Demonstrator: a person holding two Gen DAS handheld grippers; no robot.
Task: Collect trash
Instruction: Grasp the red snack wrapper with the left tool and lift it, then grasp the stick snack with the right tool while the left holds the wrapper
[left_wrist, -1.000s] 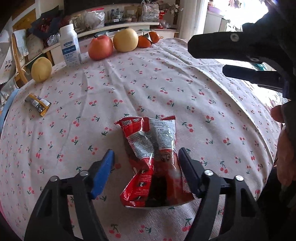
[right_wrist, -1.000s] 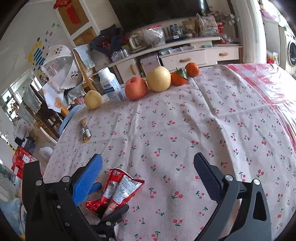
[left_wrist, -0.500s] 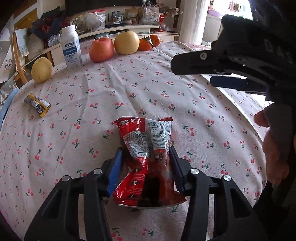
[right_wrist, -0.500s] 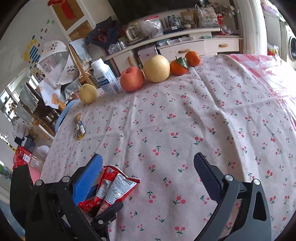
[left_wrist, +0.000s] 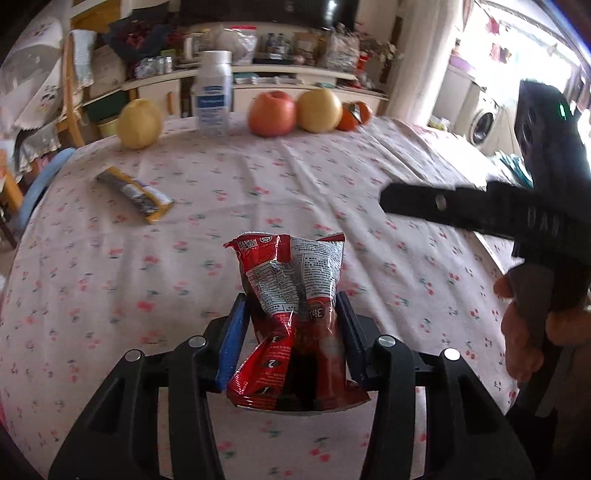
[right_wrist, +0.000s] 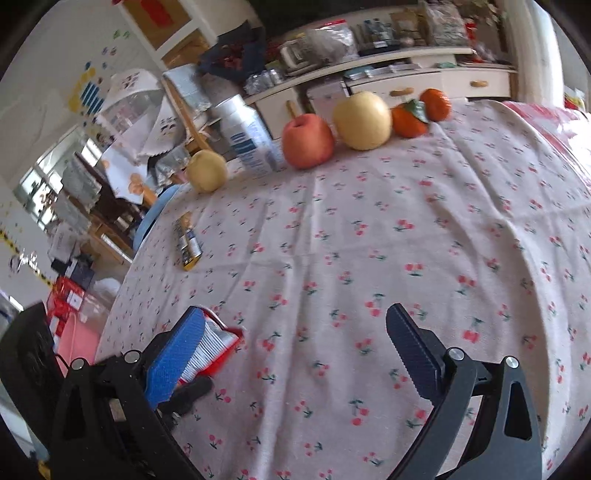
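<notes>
A crumpled red and white snack wrapper (left_wrist: 293, 295) sits between the fingers of my left gripper (left_wrist: 291, 314), which is shut on it just above the cherry-print tablecloth (left_wrist: 332, 192). The wrapper also shows in the right wrist view (right_wrist: 214, 347), partly hidden behind my blue finger pad (right_wrist: 173, 362). My right gripper (right_wrist: 295, 354) is open and empty over the cloth, to the right of the left gripper. A yellow and grey wrapper (left_wrist: 136, 194) lies flat at the far left of the table, also in the right wrist view (right_wrist: 188, 243).
At the table's far edge stand a yellow pear (left_wrist: 140, 123), a white bottle (left_wrist: 214, 99), a red apple (left_wrist: 271, 114), a yellow apple (left_wrist: 319, 110) and oranges (left_wrist: 354, 114). A cluttered sideboard (right_wrist: 406, 77) is behind. A blue chair (right_wrist: 155, 214) is at the left edge.
My left gripper has closed on the red wrapper and swung left, lifting it slightly. My right gripper stayed open and shifted a little.
</notes>
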